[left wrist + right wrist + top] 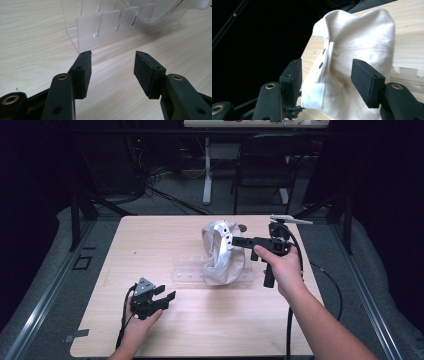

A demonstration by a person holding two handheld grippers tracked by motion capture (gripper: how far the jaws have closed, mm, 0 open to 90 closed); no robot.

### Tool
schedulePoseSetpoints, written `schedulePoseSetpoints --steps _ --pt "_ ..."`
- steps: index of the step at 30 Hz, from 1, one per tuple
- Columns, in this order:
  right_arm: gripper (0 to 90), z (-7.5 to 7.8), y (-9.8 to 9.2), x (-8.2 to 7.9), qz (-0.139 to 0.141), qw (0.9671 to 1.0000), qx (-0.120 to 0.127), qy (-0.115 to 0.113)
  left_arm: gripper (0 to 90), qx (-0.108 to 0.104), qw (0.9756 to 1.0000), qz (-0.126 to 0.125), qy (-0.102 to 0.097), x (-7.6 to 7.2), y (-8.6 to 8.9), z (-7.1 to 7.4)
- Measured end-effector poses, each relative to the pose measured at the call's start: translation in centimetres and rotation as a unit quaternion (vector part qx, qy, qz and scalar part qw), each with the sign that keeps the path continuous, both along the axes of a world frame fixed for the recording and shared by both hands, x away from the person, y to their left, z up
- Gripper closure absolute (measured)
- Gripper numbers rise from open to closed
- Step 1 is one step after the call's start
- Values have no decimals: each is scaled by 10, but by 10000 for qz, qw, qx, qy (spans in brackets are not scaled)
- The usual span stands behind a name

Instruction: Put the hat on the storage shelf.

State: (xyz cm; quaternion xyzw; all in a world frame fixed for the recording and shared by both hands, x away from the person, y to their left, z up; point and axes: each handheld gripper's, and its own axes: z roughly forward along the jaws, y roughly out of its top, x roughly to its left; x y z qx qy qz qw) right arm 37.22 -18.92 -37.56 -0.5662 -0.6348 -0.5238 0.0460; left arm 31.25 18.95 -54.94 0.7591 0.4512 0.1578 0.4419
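Observation:
A white cloth piece [220, 255] with small eyelets along a band stands draped over a clear slotted acrylic rack [187, 272] in the middle of the wooden table [150, 235]. My right gripper [234, 240] is held at the cloth's upper right side. In the right gripper view it [327, 62] is open, with the eyelet band of the cloth [362, 37] just ahead between the jaws. My left gripper [166, 293] rests low near the front left, open and holding nothing. It [113, 53] points at the rack [100, 27], with cloth [155, 10] beyond.
A black chair [265, 165] and a white table leg [207, 170] stand behind the table on grey floor. Black frame struts [77, 210] flank both sides. The right gripper's cable [300, 270] trails off the table's right edge.

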Motion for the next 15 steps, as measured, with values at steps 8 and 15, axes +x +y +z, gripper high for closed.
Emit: schedulePoseSetpoints --steps 8,15 --pt "421 -8 -16 -14 -27 10000 -93 -20 483 -14 10000 36 -2 0 1 0" --pt "420 -21 -27 -28 23 9998 -194 -35 482 -41 10000 76 9 2 4 0"
